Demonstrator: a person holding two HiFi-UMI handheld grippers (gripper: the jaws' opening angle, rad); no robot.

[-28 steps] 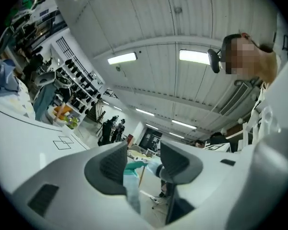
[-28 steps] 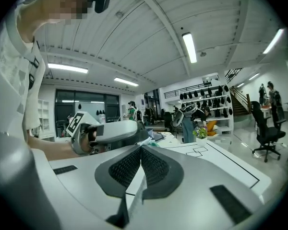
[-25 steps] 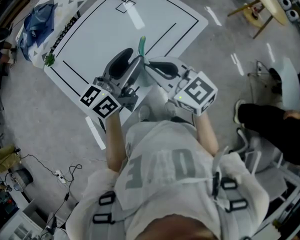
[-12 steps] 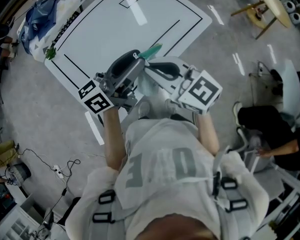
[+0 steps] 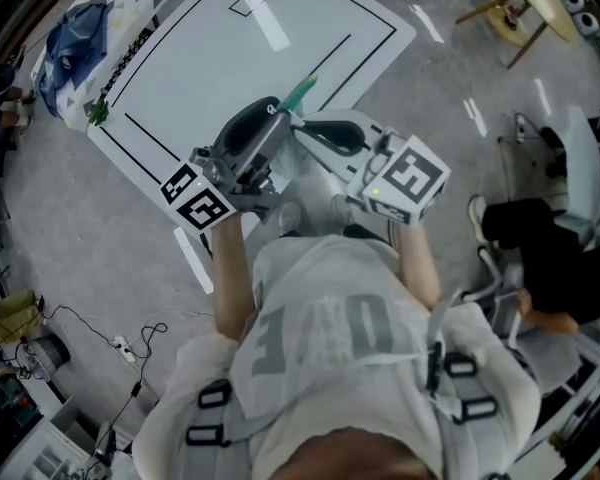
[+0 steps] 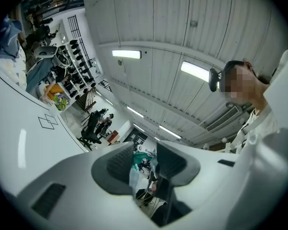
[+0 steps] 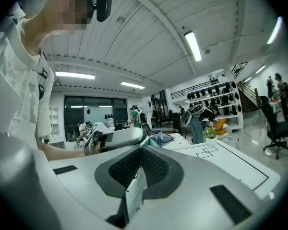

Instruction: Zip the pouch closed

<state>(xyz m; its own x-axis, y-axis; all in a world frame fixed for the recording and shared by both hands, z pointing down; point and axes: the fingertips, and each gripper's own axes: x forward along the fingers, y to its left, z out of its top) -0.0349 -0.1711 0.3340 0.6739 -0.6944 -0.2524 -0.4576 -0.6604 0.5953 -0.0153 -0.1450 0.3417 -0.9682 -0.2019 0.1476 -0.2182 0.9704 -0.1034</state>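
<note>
Head view hides most of the pouch (image 5: 298, 93); right claw (image 7: 140, 150) pinches it, left claw (image 6: 146, 150), just closing, straddles it.

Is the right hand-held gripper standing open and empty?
No, the right hand-held gripper has its jaws shut on a thin pale strip of flexible material.

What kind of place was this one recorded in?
Probably a large indoor workshop or lab hall. It has a ribbed metal ceiling with strip lights, a white table marked with black lines, and wall racks of dark items beside an office chair.
</note>
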